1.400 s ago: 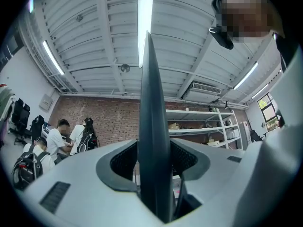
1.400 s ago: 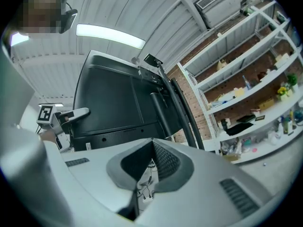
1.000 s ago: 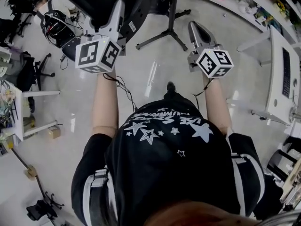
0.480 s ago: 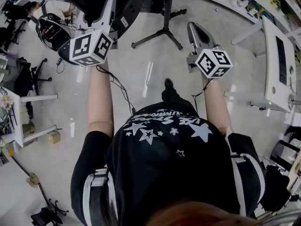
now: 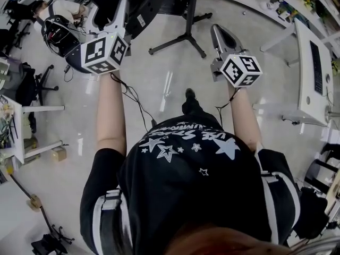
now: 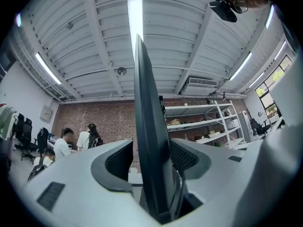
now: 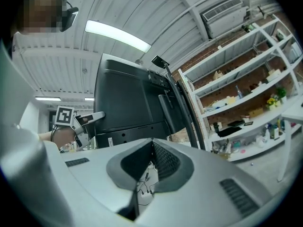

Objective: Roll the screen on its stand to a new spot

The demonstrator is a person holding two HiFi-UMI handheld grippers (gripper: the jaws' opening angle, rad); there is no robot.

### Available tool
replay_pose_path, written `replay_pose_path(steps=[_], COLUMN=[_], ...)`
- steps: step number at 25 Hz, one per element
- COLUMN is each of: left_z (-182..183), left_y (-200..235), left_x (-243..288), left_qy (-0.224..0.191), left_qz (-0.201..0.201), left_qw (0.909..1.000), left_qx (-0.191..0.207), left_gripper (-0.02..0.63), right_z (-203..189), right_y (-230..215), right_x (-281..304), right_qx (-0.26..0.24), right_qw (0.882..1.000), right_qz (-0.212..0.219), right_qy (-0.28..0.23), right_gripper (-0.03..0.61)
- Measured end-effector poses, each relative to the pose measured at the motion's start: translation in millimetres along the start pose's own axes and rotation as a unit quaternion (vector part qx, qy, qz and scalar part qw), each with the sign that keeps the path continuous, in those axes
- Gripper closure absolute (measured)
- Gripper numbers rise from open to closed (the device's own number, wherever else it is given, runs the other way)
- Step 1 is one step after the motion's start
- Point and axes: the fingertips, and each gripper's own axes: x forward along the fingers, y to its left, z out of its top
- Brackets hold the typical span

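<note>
The big black screen (image 5: 151,1) stands on a black stand with splayed legs (image 5: 183,36) at the top of the head view. My left gripper (image 5: 120,9) reaches up to the screen's left edge. In the left gripper view that thin dark edge (image 6: 147,117) fills the gap of the left gripper (image 6: 151,155), shut on it; its jaws have just been opening slightly. My right gripper (image 5: 217,30) hovers right of the stand, touching nothing. In the right gripper view the right gripper (image 7: 152,143) is shut and empty, facing the screen's back (image 7: 128,103) and the left gripper (image 7: 90,119).
A white desk (image 5: 313,73) stands at the right and shelves line the far wall. A black headset with cables (image 5: 56,31) and a chair (image 5: 37,81) lie left. A cable (image 5: 135,100) trails over the floor. People (image 6: 71,143) stand by the brick wall.
My left gripper and the screen edge have shifted up and left in the head view, and the stand's legs with them. The right gripper has edged upward, still shut.
</note>
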Motion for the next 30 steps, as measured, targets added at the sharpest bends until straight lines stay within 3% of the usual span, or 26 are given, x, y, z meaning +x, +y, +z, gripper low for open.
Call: replay_pose_path(steps=[7,14,17,23,30], left_z=[-1,-8,-10,-25,-34], left_y=[2,-1,-7,-44,-96], left_x=[-52,-102,-118,-135,-142], left_qy=[0.007,0.010,0.018,0.053,0.080], left_qz=[0.018,0.008,0.003,-0.033,-0.048], left_qw=[0.9992,0.9959,0.9955,0.9921,0.9897], left_qx=[-0.035,-0.090,-0.093,-0.108,-0.108], left_gripper=[0.360,0.361,0.362,0.364,0.369], right_z=[1,-15,-22,-30,-25], right_y=[29,58,65,65,47], right_x=[-12,-32,-44,-70,-94], right_qx=[-0.009,-0.014,-0.014,-0.011,-0.004], right_qw=[1.000,1.000,0.999,0.999,0.999], right_qz=[0.019,0.024,0.020,0.011,0.018], right_qy=[-0.005,0.011,0.020,0.033,0.029], right_gripper=[0.571,0.571,0.571,0.571,0.571])
